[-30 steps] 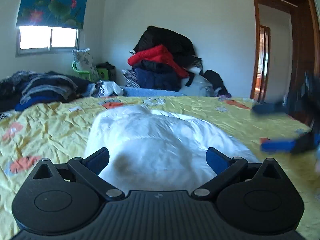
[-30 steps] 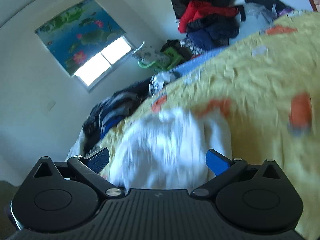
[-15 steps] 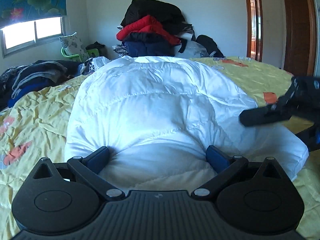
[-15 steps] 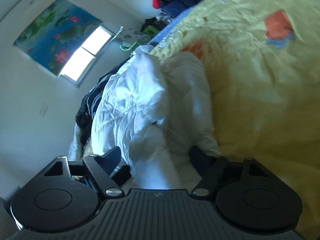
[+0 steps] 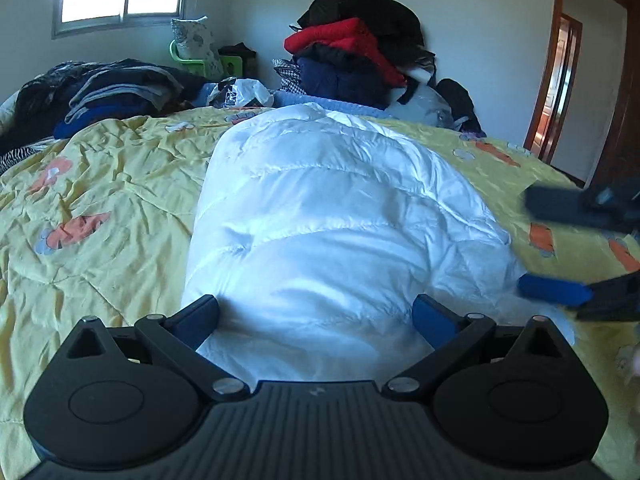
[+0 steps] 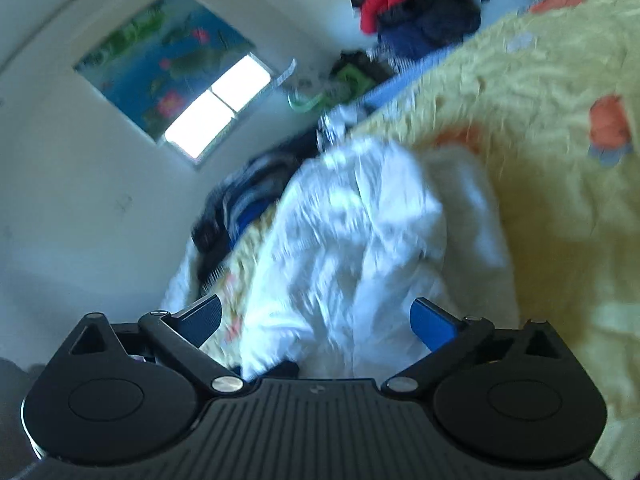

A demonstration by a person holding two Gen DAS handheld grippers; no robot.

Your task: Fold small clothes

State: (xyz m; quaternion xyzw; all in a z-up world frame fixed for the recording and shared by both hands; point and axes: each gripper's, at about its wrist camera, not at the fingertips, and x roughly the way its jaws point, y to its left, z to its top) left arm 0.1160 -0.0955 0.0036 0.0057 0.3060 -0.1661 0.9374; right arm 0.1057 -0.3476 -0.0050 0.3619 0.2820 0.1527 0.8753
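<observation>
Both grippers, left gripper (image 5: pixel 316 316) and right gripper (image 6: pixel 316 316), stand spread and empty around the white puffy jacket (image 5: pixel 340 216), which lies bundled on the yellow bed (image 5: pixel 100 184), seemingly partly folded with tidying left to do.

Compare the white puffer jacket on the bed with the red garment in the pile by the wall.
The white puffer jacket lies alone, spread on the yellow bedspread; the red garment sits bunched, wedged among dark clothes. The jacket is glossy and quilted; the red garment looks matte. Neither is neatly folded.
</observation>
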